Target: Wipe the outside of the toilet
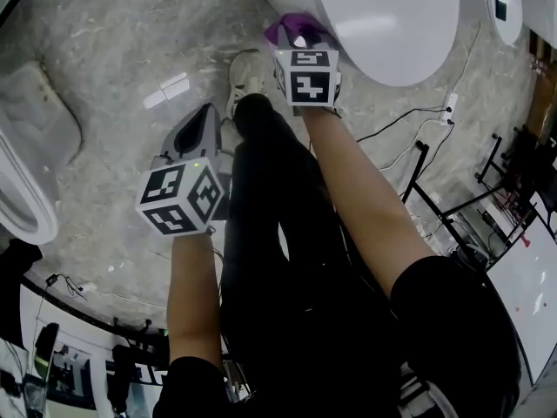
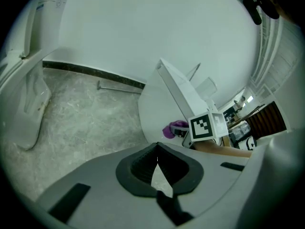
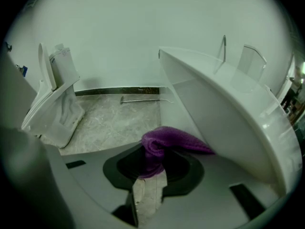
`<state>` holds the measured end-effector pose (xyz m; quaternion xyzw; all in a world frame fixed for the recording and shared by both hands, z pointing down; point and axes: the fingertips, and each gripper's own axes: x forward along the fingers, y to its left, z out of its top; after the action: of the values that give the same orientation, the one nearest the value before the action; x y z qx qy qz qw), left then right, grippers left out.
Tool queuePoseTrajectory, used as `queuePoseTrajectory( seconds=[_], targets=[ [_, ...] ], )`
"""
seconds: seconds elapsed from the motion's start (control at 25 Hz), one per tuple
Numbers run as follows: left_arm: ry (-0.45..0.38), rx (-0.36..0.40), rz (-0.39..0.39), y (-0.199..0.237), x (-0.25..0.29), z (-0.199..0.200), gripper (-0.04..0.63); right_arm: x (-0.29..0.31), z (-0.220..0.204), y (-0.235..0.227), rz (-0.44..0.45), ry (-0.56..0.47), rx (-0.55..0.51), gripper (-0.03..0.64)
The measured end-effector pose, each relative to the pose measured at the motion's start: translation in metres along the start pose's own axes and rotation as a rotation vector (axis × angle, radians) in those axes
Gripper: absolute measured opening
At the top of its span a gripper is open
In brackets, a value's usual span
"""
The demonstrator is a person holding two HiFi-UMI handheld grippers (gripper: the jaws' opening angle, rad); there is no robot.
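The white toilet (image 1: 383, 16) stands at the top of the head view, lid down. My right gripper (image 1: 296, 40) is shut on a purple cloth (image 1: 291, 29) and holds it against the toilet's lower left side. In the right gripper view the cloth (image 3: 164, 144) bunches between the jaws and touches the toilet's bowl wall (image 3: 214, 113). My left gripper (image 1: 207, 113) hangs over the marble floor to the left of the person's legs, apart from the toilet. Its jaws (image 2: 157, 160) are shut with nothing in them. The left gripper view shows the toilet (image 2: 159, 104) and the cloth (image 2: 174, 128) ahead.
A second white toilet (image 1: 30, 181) stands at the far left. The person's black-trousered legs and a shoe (image 1: 246, 72) are between the grippers. Cables (image 1: 409, 133) and black stands (image 1: 452, 203) lie to the right. A metal pipe (image 3: 140, 99) runs along the wall base.
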<state>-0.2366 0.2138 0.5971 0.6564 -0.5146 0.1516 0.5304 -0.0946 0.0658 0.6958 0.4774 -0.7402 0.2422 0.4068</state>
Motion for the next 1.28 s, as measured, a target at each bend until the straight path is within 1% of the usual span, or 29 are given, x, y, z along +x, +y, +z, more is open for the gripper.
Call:
queuePoseTrajectory(
  seconds=[0.12,0.2,0.4,0.52,0.64,0.84,1.0,1.2,1.28],
  targets=[
    [-0.008,-0.045,0.016,0.011,0.003,0.016,0.009,0.009,0.01,0.004,-0.004,0.015,0.003,0.1],
    [0.0,-0.059,0.015,0.013,0.007,0.027,0.009,0.015,0.014,0.005,-0.017,0.031,0.01,0.1],
    [0.021,-0.029,0.006,0.02,0.026,0.068,0.009,0.031,0.034,0.003,-0.066,0.035,0.054,0.1],
    [0.033,-0.034,0.011,0.023,0.031,0.093,0.009,0.037,0.04,0.004,-0.099,0.08,0.099,0.1],
    [0.053,-0.018,0.015,0.024,0.039,0.118,0.009,0.045,0.053,0.002,-0.112,0.104,0.148,0.1],
    [0.082,-0.019,0.015,0.019,0.049,0.143,0.009,0.057,0.073,0.004,-0.104,0.135,0.145,0.1],
    [0.064,-0.016,0.015,0.017,0.05,0.178,0.009,0.067,0.09,0.001,-0.115,0.158,0.119,0.1],
    [0.067,0.0,0.021,0.033,0.056,0.208,0.009,0.086,0.116,0.002,-0.124,0.135,0.132,0.1],
    [0.076,0.0,0.015,0.041,0.062,0.217,0.009,0.095,0.126,0.003,-0.145,0.147,0.14,0.1]
  ],
)
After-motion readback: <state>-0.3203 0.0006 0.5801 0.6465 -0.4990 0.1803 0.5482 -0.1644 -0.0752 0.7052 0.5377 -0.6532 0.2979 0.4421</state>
